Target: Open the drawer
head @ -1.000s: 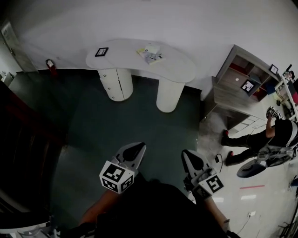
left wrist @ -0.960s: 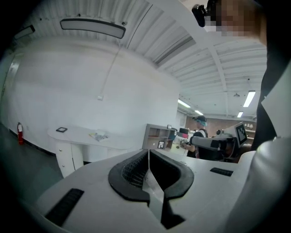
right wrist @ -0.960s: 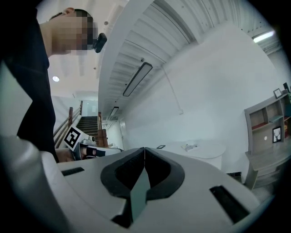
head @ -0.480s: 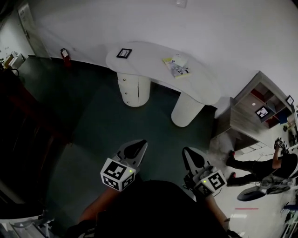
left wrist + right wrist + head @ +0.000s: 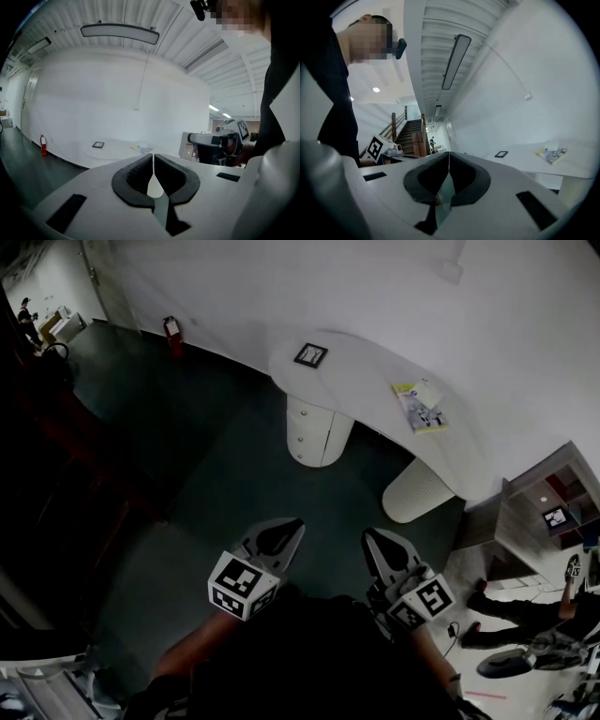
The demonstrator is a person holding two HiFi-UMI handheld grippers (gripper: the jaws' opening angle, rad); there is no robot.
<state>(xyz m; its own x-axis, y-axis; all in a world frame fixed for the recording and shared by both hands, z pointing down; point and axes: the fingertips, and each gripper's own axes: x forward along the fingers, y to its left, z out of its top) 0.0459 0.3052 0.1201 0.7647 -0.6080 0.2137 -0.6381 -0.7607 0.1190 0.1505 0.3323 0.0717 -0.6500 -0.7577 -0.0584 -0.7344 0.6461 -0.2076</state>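
**Inspector A:** Locating the drawers first. Where do they sit?

**Inspector B:** In the drawer pedestal (image 5: 311, 432), a rounded white column under the white table (image 5: 361, 381). Small knobs run down its front, and the fronts look flush. In the head view it lies at about 12 o'clock from both grippers, well apart from them.

**Inspector A:** State of the grippers?

**Inspector B:** The left gripper (image 5: 291, 528) has its jaws pressed together with nothing between them. The right gripper (image 5: 369, 538) is the same, jaws meeting and empty. Both are held low and near the body, over dark green floor (image 5: 216, 484).

**Inspector A:** Surroundings?

**Inspector B:** A framed marker card (image 5: 310, 354) lies at the tabletop's 10 o'clock end and a booklet (image 5: 419, 407) toward 4 o'clock. A plain round leg (image 5: 415, 491) is at 4 o'clock from the pedestal. A fire extinguisher (image 5: 172, 331) stands against the wall at 10 o'clock. A wooden shelf unit (image 5: 539, 507) and another person (image 5: 525, 610) are at the right edge.
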